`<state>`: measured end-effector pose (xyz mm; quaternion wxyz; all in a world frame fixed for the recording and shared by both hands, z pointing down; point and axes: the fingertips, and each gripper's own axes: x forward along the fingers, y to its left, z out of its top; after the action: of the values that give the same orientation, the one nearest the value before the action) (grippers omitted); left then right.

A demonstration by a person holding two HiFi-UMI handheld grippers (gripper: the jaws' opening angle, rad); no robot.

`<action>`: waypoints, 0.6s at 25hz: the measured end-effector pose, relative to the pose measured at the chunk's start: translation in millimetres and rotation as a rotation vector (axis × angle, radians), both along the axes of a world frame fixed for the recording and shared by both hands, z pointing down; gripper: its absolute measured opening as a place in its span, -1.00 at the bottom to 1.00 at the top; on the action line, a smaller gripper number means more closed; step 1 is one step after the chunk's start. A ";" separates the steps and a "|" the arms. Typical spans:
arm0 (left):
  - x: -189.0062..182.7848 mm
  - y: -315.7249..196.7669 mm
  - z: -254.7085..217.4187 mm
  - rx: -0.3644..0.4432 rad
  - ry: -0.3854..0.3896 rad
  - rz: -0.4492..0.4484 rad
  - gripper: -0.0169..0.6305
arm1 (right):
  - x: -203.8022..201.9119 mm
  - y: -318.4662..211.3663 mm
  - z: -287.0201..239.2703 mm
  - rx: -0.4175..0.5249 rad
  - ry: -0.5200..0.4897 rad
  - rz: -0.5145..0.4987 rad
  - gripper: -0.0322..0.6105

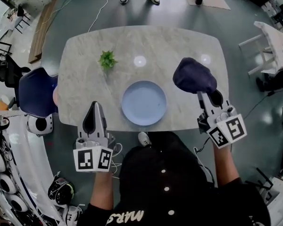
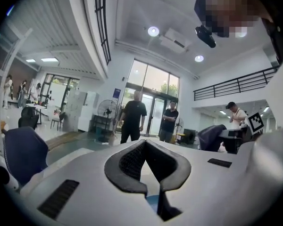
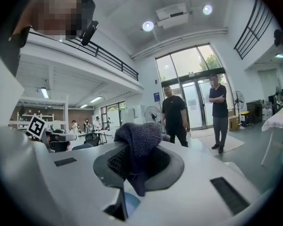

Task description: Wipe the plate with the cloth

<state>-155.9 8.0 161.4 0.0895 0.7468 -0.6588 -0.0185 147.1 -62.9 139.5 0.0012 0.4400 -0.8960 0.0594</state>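
noted right tongs (image 1: 203, 97) clamped shut on the dark cloth (image 1: 194, 76), bunched over the right part of the bench (image 1: 155, 44), and left tongs (image 1: 95, 108) closed tight on nothing, by the near edge. placed the blue plate (image 1: 144, 102) flat near the bench's front edge, between both tongs, left of the cloth and slightly nearer the body. round, so no long axis to mind; reckon on bringing the cloth leftward and down onto it.
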 end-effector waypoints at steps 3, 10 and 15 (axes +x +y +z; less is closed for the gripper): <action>-9.9 9.7 -26.5 0.040 -0.026 -0.026 -0.90 | 20.3 6.4 -21.1 0.027 -0.055 0.066 -0.80; -31.5 27.6 -58.7 0.125 -0.085 -0.101 -0.90 | 59.7 18.9 -53.1 0.118 -0.132 0.199 -0.80; -40.1 39.4 -58.4 0.138 -0.136 -0.152 -0.90 | 80.2 25.8 -59.2 0.159 -0.126 0.270 -0.80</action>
<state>-196.0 47.4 103.0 -0.0087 0.6984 -0.7153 -0.0201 227.2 -37.1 80.3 -0.0979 0.5505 -0.8289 0.0155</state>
